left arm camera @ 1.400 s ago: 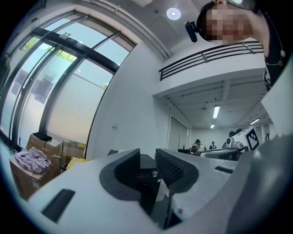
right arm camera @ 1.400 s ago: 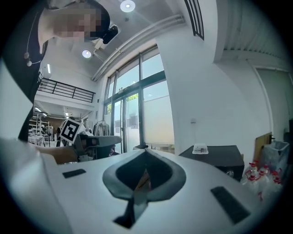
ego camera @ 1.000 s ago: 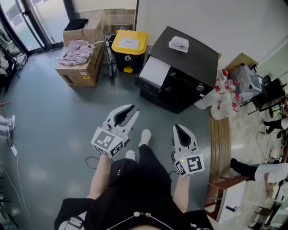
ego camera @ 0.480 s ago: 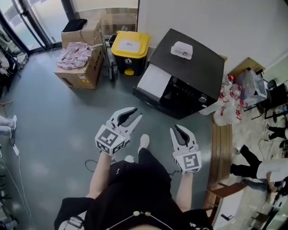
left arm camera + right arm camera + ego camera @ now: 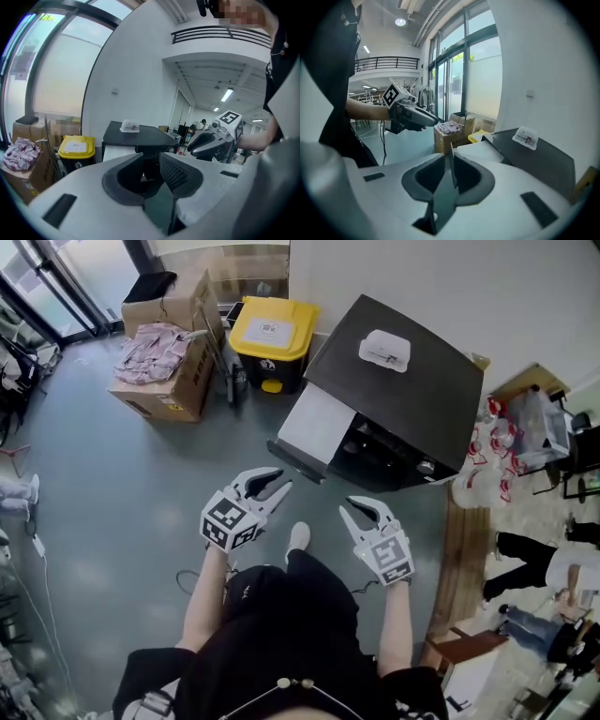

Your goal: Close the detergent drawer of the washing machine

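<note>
Detergent drawer (image 5: 314,421): white, pulled out from the dark front of the machine, at the front's left end in the head view. Neither gripper touches it.
Washing machine (image 5: 412,395): black top, set against the white wall, ahead of the person and a little to the right.
Small white box (image 5: 384,350): lies on the machine's top, near the wall.
Left gripper (image 5: 279,481): over the grey floor, near the drawer but apart from it, pointing toward it. Its fingers stand moderately apart with nothing between them.
Right gripper (image 5: 360,508): just beside the left one, in front of the machine and apart from it. Its fingers have just been opening and now show a narrow gap, with nothing between them.
Person: black clothing, standing directly below the camera, one white shoe (image 5: 298,538) between the two grippers.
Yellow-lidded bin (image 5: 270,338): on the floor left of the machine, by the wall.
Cardboard boxes (image 5: 173,381): left of the bin, with a pinkish cloth (image 5: 153,341) on top.
Floor (image 5: 112,484): grey and glossy.
</note>
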`<act>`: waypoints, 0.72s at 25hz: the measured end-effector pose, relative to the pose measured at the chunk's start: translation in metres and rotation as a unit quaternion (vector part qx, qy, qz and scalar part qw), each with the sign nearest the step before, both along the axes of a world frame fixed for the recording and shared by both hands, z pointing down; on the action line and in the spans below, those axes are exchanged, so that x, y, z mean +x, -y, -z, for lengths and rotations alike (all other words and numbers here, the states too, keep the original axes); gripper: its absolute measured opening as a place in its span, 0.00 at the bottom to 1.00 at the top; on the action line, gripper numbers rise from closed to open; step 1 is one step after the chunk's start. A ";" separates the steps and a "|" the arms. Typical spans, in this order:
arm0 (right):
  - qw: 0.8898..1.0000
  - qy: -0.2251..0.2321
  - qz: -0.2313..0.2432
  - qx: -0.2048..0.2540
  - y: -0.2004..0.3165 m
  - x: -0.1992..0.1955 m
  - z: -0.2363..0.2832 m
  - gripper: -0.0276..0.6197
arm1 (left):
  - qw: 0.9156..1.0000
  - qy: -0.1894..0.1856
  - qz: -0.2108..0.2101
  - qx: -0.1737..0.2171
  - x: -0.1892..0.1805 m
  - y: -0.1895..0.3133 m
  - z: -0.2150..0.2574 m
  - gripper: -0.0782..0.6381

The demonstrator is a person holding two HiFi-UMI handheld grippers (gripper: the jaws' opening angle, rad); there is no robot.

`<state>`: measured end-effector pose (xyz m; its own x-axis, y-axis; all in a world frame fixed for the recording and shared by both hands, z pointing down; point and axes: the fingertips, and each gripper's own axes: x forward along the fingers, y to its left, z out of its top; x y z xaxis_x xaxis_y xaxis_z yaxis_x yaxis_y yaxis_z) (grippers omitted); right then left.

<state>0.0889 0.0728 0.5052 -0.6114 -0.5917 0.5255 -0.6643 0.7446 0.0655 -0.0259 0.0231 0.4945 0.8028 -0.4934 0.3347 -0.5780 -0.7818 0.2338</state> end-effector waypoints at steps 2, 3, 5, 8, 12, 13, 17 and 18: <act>1.000 -0.004 0.018 -0.015 0.011 0.001 -0.013 0.14 | 1.000 -0.001 0.012 -0.017 0.003 0.012 -0.012 0.28; 0.999 -0.008 0.026 -0.020 0.018 0.001 -0.019 0.14 | 1.000 0.000 0.018 -0.025 0.003 0.017 -0.019 0.31; 0.999 -0.017 0.042 -0.027 0.031 -0.001 -0.031 0.14 | 0.999 -0.003 0.026 -0.048 0.006 0.028 -0.032 0.32; 0.996 -0.031 0.063 -0.051 0.045 -0.004 -0.052 0.15 | 0.995 -0.023 0.042 -0.087 0.012 0.040 -0.049 0.34; 0.990 -0.050 0.093 -0.097 0.048 -0.014 -0.082 0.17 | 0.990 -0.037 0.058 -0.126 0.015 0.050 -0.062 0.35; 0.988 -0.054 0.098 -0.103 0.049 -0.015 -0.088 0.17 | 0.989 -0.038 0.056 -0.131 0.016 0.053 -0.065 0.35; 0.984 -0.070 0.104 -0.129 0.054 -0.020 -0.116 0.17 | 0.986 -0.034 0.049 -0.154 0.016 0.060 -0.080 0.35; 0.982 -0.077 0.104 -0.138 0.055 -0.019 -0.124 0.17 | 0.985 -0.038 0.053 -0.163 0.015 0.064 -0.085 0.35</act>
